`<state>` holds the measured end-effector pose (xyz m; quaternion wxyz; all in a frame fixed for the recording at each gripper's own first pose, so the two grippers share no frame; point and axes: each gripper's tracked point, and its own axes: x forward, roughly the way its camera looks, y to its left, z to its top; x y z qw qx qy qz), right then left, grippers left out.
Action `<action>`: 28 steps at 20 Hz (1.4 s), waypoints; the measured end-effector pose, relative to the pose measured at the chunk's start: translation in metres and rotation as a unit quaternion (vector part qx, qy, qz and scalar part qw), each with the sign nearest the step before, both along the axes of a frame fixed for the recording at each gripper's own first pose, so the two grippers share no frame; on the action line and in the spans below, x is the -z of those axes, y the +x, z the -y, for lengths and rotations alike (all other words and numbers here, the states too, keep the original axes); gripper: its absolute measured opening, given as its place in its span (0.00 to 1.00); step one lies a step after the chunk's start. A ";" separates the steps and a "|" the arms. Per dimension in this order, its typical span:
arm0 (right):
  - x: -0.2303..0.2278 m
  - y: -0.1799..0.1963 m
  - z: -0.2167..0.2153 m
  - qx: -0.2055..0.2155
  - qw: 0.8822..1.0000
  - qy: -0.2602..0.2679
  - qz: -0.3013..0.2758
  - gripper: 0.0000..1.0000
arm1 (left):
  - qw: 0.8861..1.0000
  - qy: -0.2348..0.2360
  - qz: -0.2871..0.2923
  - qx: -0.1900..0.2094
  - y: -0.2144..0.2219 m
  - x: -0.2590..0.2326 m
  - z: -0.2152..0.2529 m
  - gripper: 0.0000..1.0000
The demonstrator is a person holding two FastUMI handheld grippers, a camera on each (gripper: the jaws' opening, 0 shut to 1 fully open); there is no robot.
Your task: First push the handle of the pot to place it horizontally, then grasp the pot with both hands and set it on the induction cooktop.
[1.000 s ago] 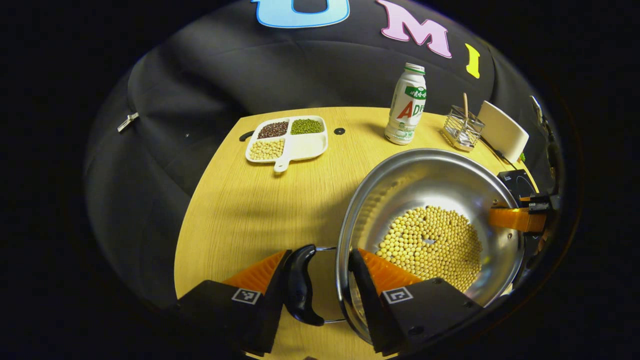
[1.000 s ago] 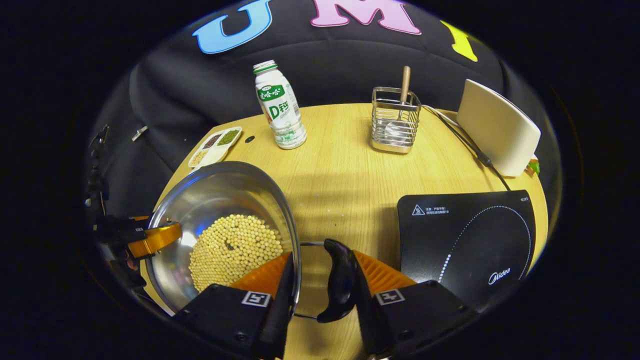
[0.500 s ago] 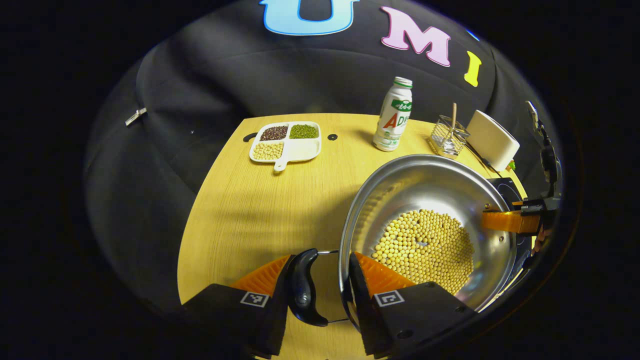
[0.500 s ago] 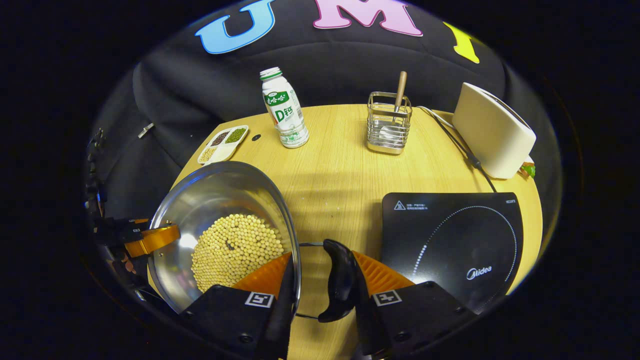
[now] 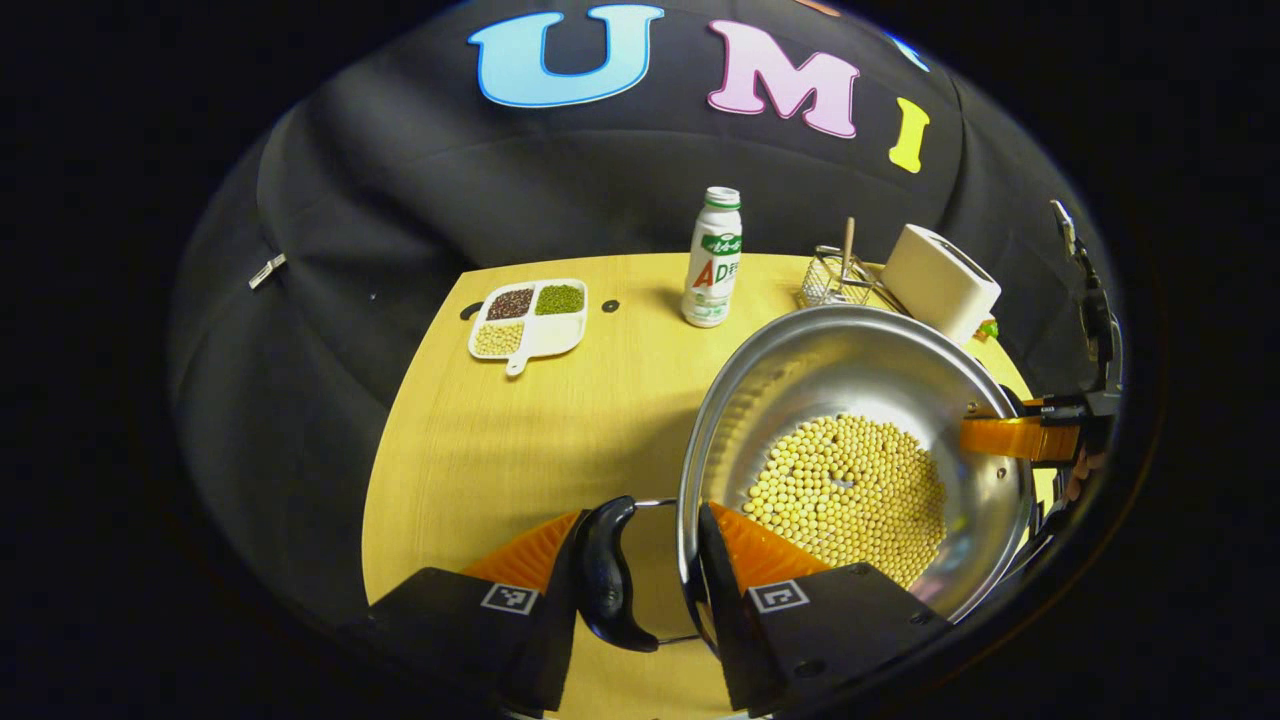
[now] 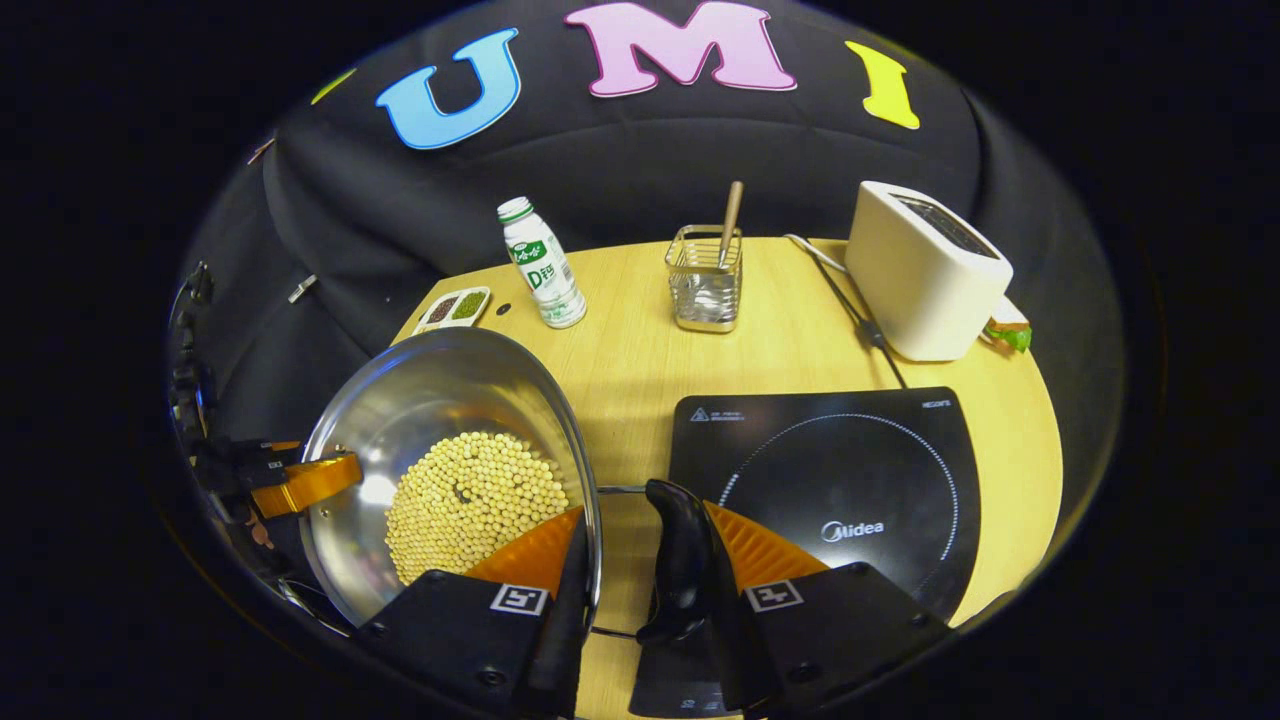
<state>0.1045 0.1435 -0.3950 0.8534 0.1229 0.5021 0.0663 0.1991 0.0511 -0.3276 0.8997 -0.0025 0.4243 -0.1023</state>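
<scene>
I'm keeping both grippers, left gripper (image 5: 640, 580) & right gripper (image 6: 630, 585), clamped across pot (image 5: 850, 400) rim & handles, carrying level over the cooktop (image 6: 840, 470) so beans (image 5: 850, 490) aren't sliding.

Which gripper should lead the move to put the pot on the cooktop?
Right, probably. The right gripper holds the pot on the side next to the cooktop, which lies just ahead of its fingers. The left gripper grips the far side, so it should follow.
</scene>
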 end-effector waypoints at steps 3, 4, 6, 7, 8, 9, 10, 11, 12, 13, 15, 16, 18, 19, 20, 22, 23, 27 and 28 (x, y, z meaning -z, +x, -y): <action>-0.011 -0.006 0.022 0.007 1.000 0.000 0.007 0.57 | 1.000 0.000 0.007 0.005 -0.004 -0.013 0.021 0.61; -0.015 -0.008 0.030 0.011 1.000 0.000 0.011 0.57 | 1.000 -0.001 0.010 0.007 -0.006 -0.017 0.029 0.61; -0.022 -0.012 0.047 0.016 1.000 -0.003 0.019 0.52 | 1.000 -0.006 0.016 0.010 -0.009 -0.027 0.044 0.60; -0.024 -0.014 0.057 0.019 1.000 -0.004 0.021 0.57 | 1.000 -0.008 0.018 0.015 -0.010 -0.032 0.053 0.61; -0.025 -0.016 0.067 0.022 1.000 -0.005 0.021 0.57 | 1.000 -0.010 0.020 0.019 -0.012 -0.034 0.062 0.59; -0.026 -0.017 0.078 0.026 0.999 -0.007 0.021 0.57 | 0.999 -0.012 0.019 0.022 -0.011 -0.036 0.073 0.59; -0.026 -0.019 0.089 0.028 0.999 -0.009 0.020 0.57 | 0.999 -0.014 0.020 0.025 -0.012 -0.036 0.082 0.61; -0.026 -0.020 0.100 0.029 0.999 -0.011 0.020 0.56 | 0.999 -0.016 0.019 0.027 -0.012 -0.037 0.095 0.61; -0.025 -0.022 0.111 0.030 0.999 -0.013 0.018 0.57 | 0.999 -0.021 0.017 0.030 -0.013 -0.037 0.108 0.61; -0.026 -0.025 0.124 0.033 0.999 -0.015 0.015 0.57 | 0.999 -0.024 0.015 0.033 -0.014 -0.037 0.120 0.61; -0.023 -0.027 0.148 0.039 0.999 -0.018 0.013 0.57 | 0.999 -0.024 0.014 0.041 -0.012 -0.036 0.144 0.61; -0.021 -0.028 0.160 0.042 0.999 -0.018 0.012 0.57 | 0.999 -0.023 0.014 0.045 -0.011 -0.037 0.156 0.61; -0.016 -0.029 0.179 0.047 0.999 -0.018 0.010 0.56 | 0.998 -0.023 0.011 0.049 -0.009 -0.037 0.178 0.61; -0.013 -0.027 0.189 0.049 0.999 -0.018 0.009 0.56 | 0.998 -0.024 0.010 0.051 -0.007 -0.036 0.187 0.61; -0.010 -0.026 0.198 0.050 0.999 -0.019 0.008 0.56 | 0.998 -0.025 0.008 0.052 -0.005 -0.035 0.197 0.61; -0.004 -0.025 0.216 0.050 0.998 -0.023 0.005 0.61 | 0.998 -0.027 0.003 0.055 -0.001 -0.030 0.216 0.61; 0.000 -0.023 0.225 0.050 0.998 -0.024 0.003 0.52 | 0.998 -0.028 0.001 0.056 0.001 -0.026 0.225 0.61; 0.020 -0.024 0.250 0.049 0.998 -0.025 -0.013 0.57 | 0.998 -0.024 -0.009 0.062 0.008 -0.011 0.251 0.61; 0.026 -0.024 0.255 0.049 0.998 -0.024 -0.017 0.57 | 0.998 -0.023 -0.011 0.064 0.009 -0.008 0.257 0.61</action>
